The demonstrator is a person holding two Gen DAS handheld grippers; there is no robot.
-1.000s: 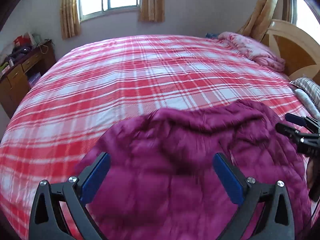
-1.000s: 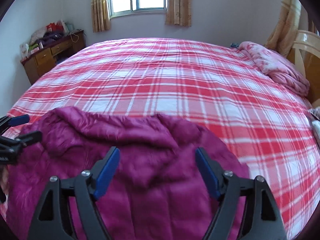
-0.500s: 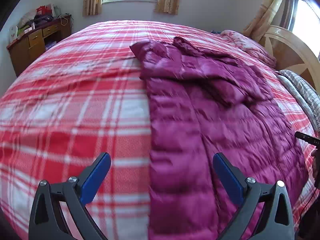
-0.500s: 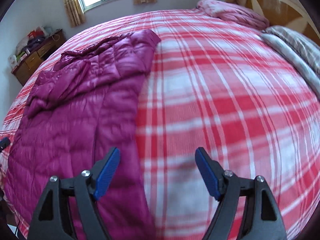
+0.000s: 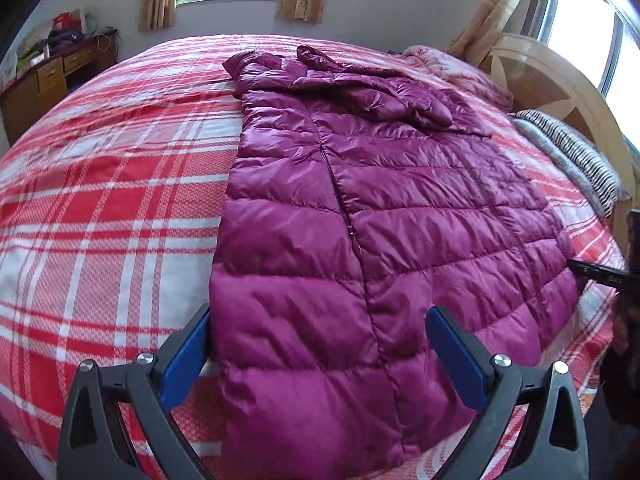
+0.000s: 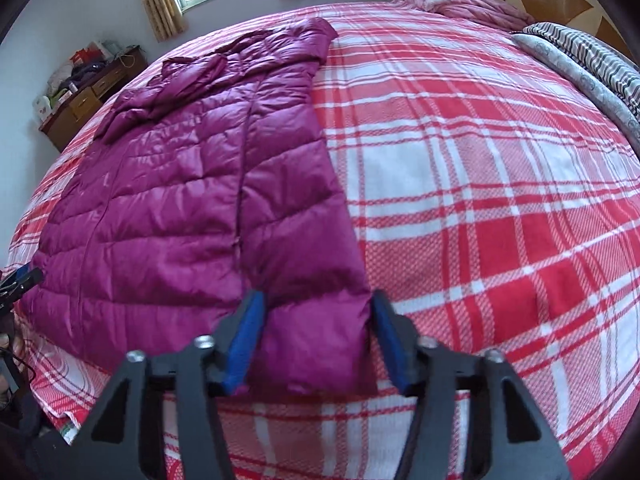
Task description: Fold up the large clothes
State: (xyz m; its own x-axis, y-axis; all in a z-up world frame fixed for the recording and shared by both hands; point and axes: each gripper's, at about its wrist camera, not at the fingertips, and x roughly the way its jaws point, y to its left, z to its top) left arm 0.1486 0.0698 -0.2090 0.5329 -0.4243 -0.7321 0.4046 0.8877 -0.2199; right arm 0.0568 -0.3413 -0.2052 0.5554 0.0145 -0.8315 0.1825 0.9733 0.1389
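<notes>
Left claw (image 5: 316, 344) wide over coat (image 5: 360, 208); right claw (image 6: 316, 336) half-closed astride hem corner, contact unclear.

Coat (image 5: 360, 208) flat on bed (image 5: 100, 184), desk (image 5: 52, 80) behind.

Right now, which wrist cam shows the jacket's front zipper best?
Left wrist: the zipper runs down the middle of the purple puffer jacket, sharp and nearly unobstructed. Right wrist shows the zipper obliquely as a darker seam, its lower end near the right gripper.
</notes>
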